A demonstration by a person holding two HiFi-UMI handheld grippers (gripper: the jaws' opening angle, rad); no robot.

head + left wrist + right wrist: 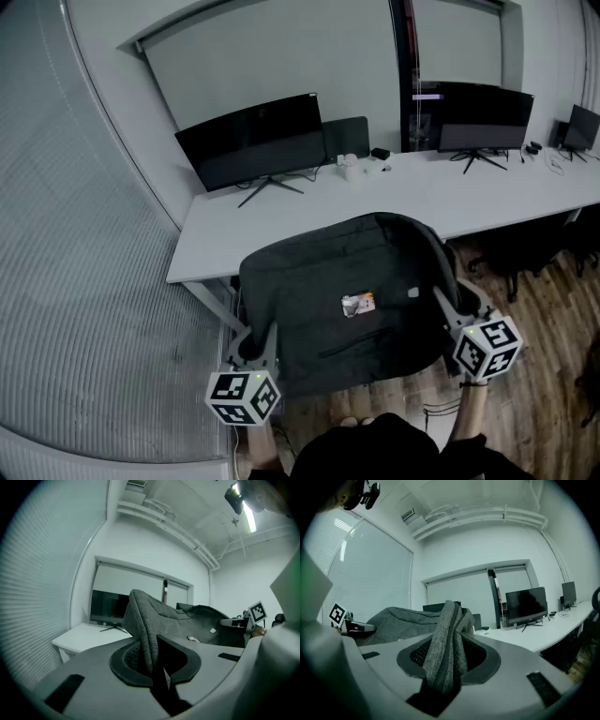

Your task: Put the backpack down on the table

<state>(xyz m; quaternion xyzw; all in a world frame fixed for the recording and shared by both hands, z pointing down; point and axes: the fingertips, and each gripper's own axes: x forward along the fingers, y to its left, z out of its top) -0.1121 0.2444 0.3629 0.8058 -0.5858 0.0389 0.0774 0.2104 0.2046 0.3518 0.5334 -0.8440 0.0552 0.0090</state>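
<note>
A dark grey fabric backpack (342, 300) hangs flat between my two grippers, in front of the white table (403, 202), its far end above the table's near edge. My left gripper (251, 349) is shut on the backpack's left edge; in the left gripper view a fold of grey fabric (146, 634) is pinched between the jaws. My right gripper (461, 317) is shut on the right edge, with a thicker bunch of fabric (447, 644) filling its jaws. A small white and orange tag (357, 304) lies on the backpack's top face.
Two dark monitors (253, 142) (483, 117) stand on the table, with small white items (354, 169) and a dark pad between them. A ribbed wall runs along the left. Wooden floor (534, 356) and a dark chair (511, 253) lie to the right under the table.
</note>
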